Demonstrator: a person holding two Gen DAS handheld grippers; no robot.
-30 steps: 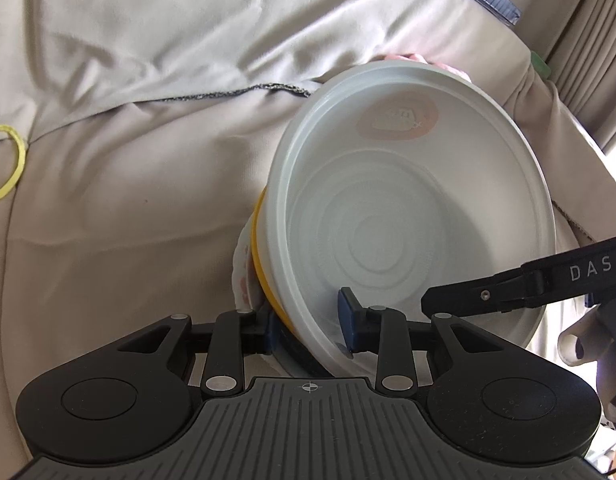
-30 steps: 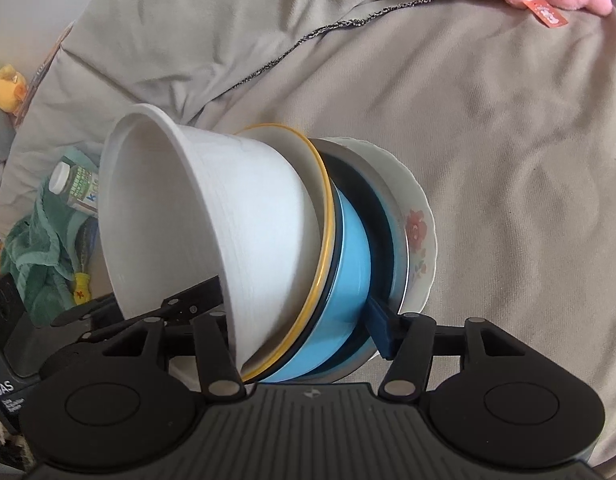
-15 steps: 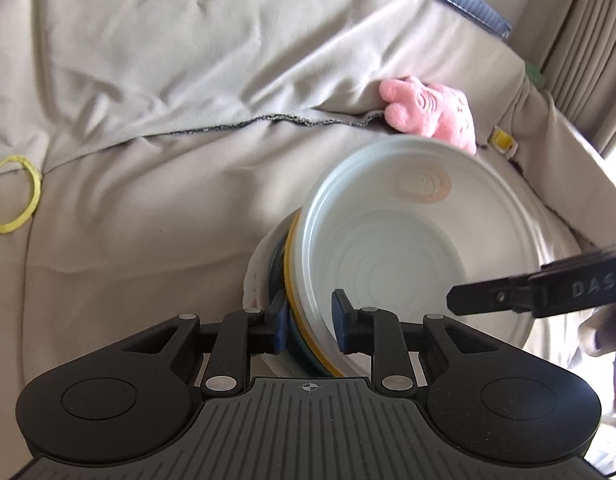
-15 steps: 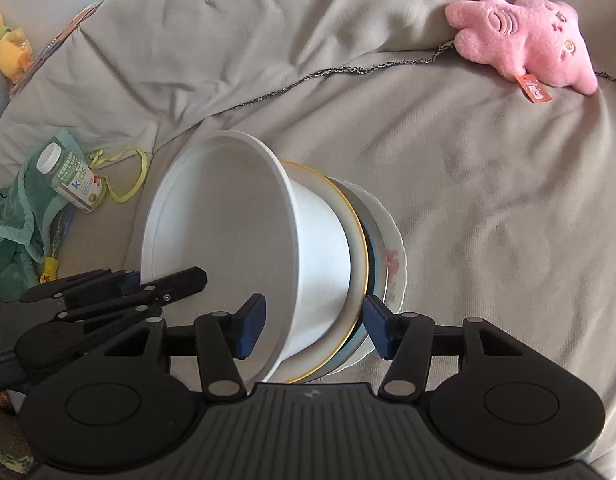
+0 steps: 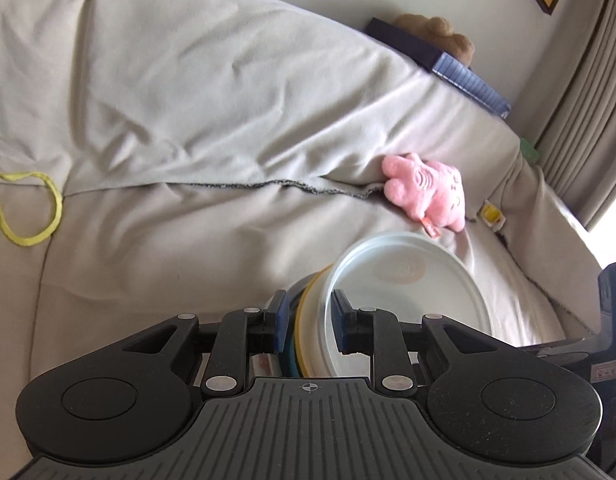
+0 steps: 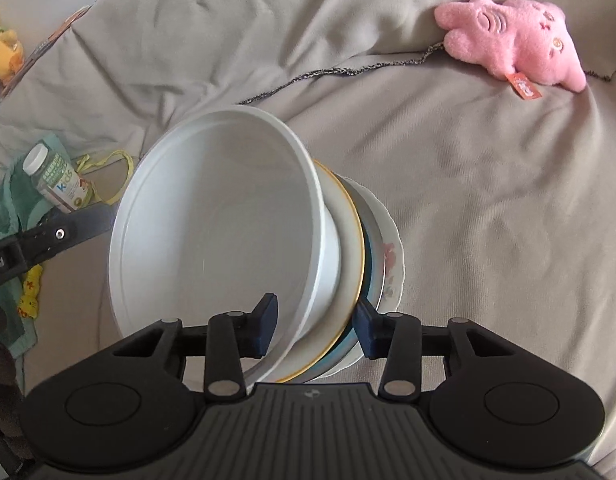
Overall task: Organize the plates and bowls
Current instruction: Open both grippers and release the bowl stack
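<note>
We are lifting the nested stack, a deep white plastic bowl (image 6: 216,236) on gold-rimmed and floral plates (image 6: 389,256), higher above the beige sofa (image 6: 467,200) than before, left tongs (image 5: 308,326) and right tongs (image 6: 313,326) both clenched on its edges.
</note>
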